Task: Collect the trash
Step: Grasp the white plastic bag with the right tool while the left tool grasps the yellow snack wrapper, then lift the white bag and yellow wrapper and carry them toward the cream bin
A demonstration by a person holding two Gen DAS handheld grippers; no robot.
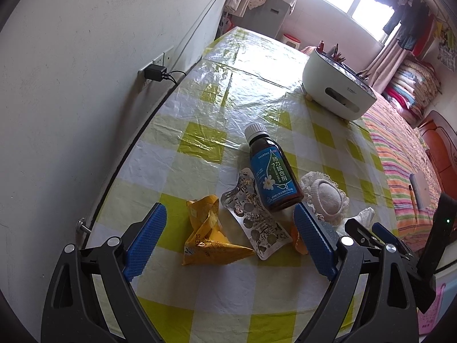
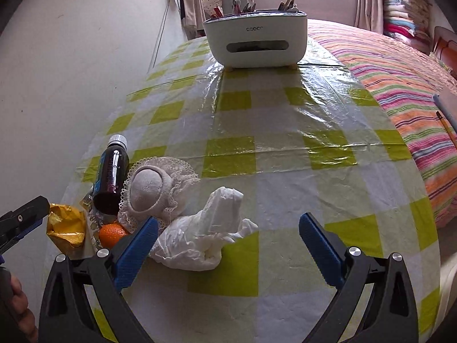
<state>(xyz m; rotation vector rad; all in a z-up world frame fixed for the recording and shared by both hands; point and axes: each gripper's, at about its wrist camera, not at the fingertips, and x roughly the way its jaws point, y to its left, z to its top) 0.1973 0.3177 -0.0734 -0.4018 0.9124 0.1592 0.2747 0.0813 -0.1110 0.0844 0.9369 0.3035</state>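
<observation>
Left wrist view only: we see the foil blister pack [image 1: 254, 217] spread flat, the blue label on the brown bottle [image 1: 271, 168], and a black plug [image 1: 155, 73] in the wall socket at upper left.
Right wrist view only: we see the crumpled white tissue [image 2: 200, 237] whole, and the orange [image 2: 112, 234] as a round fruit; in the left view only a sliver of it shows behind a finger.
Both views: the white organizer box [image 2: 257, 43] with pencils stands far up the table [image 2: 285, 148], beside a striped bedspread [image 2: 400, 85].
Left gripper [image 1: 228, 243]: we see its blue fingers [image 1: 145, 245] spread wide, holding nothing; the yellow wrapper [image 1: 211, 234] and blister pack lie between them on the table, untouched.
Right gripper [image 2: 228, 248]: fingers wide apart and empty; the tissue lies between them, close to the left finger at lower centre.
Trash cluster: wrapper, blister pack, bottle, lace-edged cap [image 2: 154, 191], orange and tissue crowd together in the lower left of the right view.
Materials: wrapper is creased glossy foil; tissue soft and wrinkled; bottle smooth dark plastic or glass with a ribbed white lid, lying on its side; cap knitted with a frilly lace rim; table covered by shiny yellow-green checked plastic; finger pads ridged.
</observation>
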